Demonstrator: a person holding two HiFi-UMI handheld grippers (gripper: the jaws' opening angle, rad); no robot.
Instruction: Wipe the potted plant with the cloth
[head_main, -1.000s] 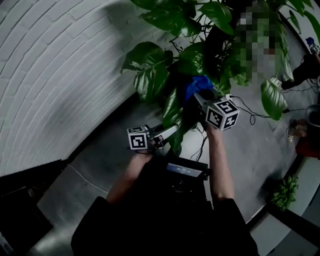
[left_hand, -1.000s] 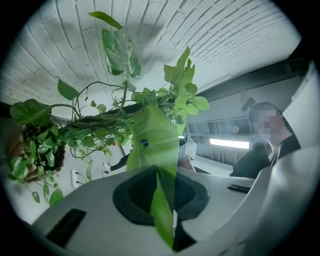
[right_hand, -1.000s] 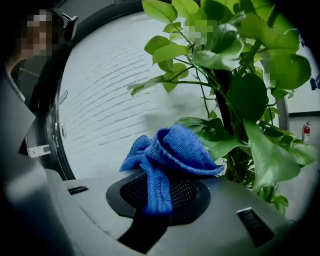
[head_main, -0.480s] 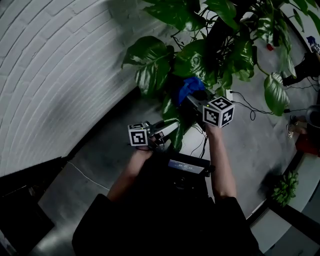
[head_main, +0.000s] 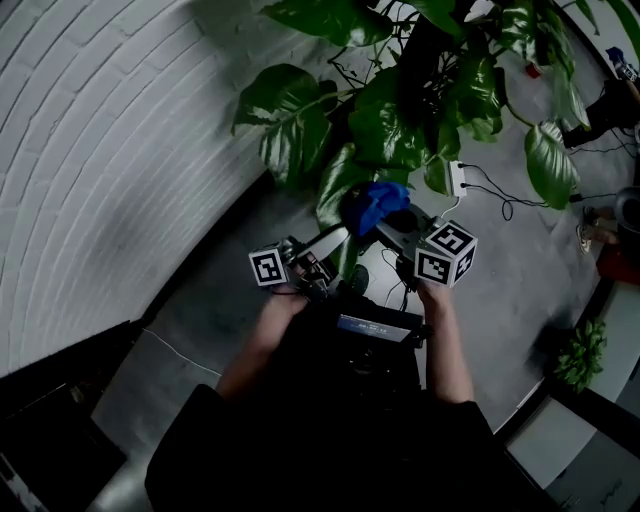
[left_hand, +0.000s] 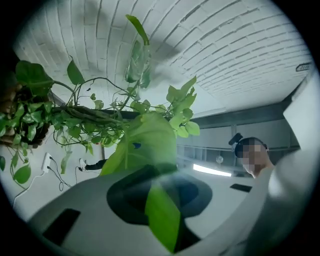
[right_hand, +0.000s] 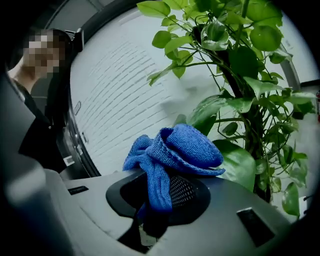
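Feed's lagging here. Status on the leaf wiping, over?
Left claw just easing open, leaf between its jaws. Right claw shut on cloth, near that leaf. Nothing in the way.

Two plants show in the head view: one big potted plant (head_main: 400, 110) at twelve o'clock and one small plant (head_main: 572, 358) at four o'clock. There is one blue cloth (head_main: 372, 203) and one white power strip (head_main: 457, 178) at its one o'clock. Two grippers appear: the left gripper (head_main: 335, 240) at the cloth's seven o'clock, jaws just opening around one leaf (left_hand: 160, 215), and the right gripper (head_main: 388, 222) at five o'clock. They carry two marker cubes (head_main: 268, 268), one each.
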